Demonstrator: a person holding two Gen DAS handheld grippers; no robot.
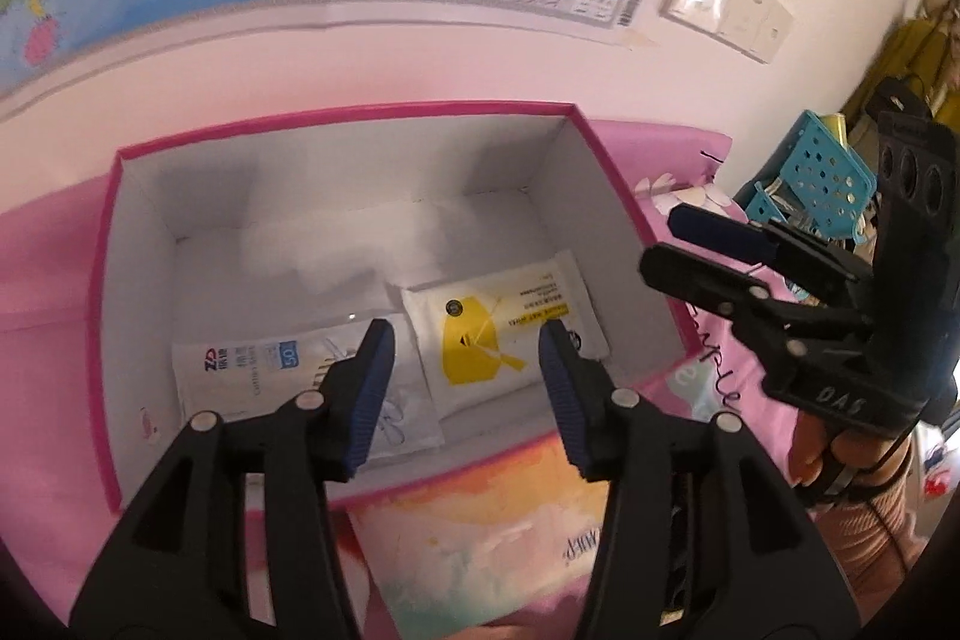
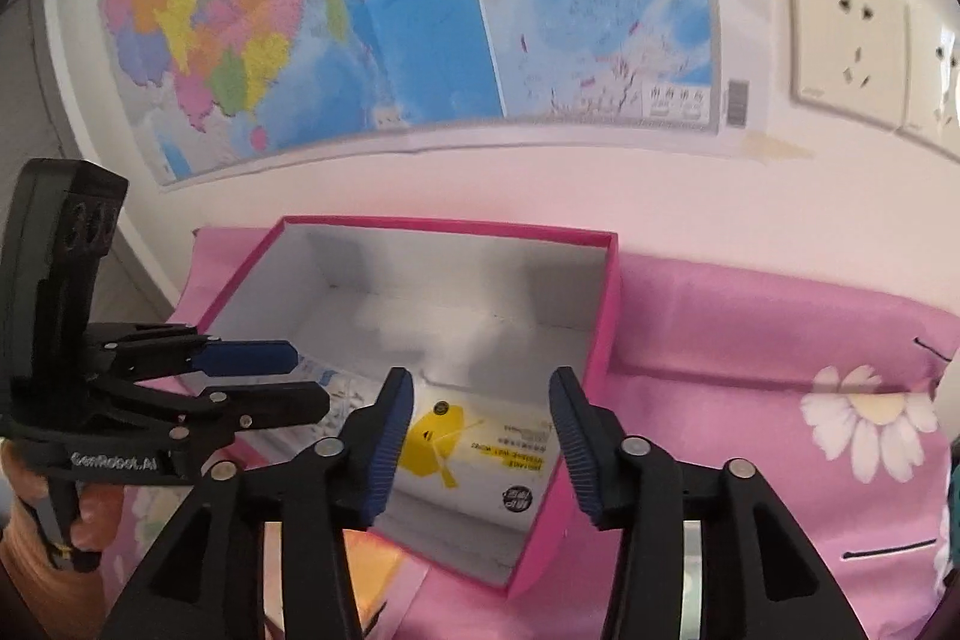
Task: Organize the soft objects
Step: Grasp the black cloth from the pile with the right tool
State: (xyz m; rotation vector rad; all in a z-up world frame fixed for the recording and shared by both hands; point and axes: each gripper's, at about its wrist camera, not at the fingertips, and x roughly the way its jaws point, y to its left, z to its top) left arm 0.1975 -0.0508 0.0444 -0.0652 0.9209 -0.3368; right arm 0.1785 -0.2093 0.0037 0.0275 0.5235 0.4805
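Observation:
A pink box (image 1: 342, 114) with a white inside stands open on a pink flowered cloth. Inside lie a white wipes pack with a yellow mark (image 1: 498, 334) and a white pack with blue print (image 1: 258, 370). My left gripper (image 1: 465, 388) is open and empty above the box's near wall. My right gripper (image 2: 480, 436) is open and empty, over the box's near right corner; it also shows in the left wrist view (image 1: 690, 250). The box (image 2: 606, 316) and the yellow-marked pack (image 2: 480, 448) show in the right wrist view, with the left gripper (image 2: 282, 382) at the left.
A pastel printed pack (image 1: 480, 538) lies on the cloth in front of the box. A blue perforated basket (image 1: 822, 166) stands at the right. A wall with a map (image 2: 390, 9) and sockets (image 2: 846, 45) is right behind the box.

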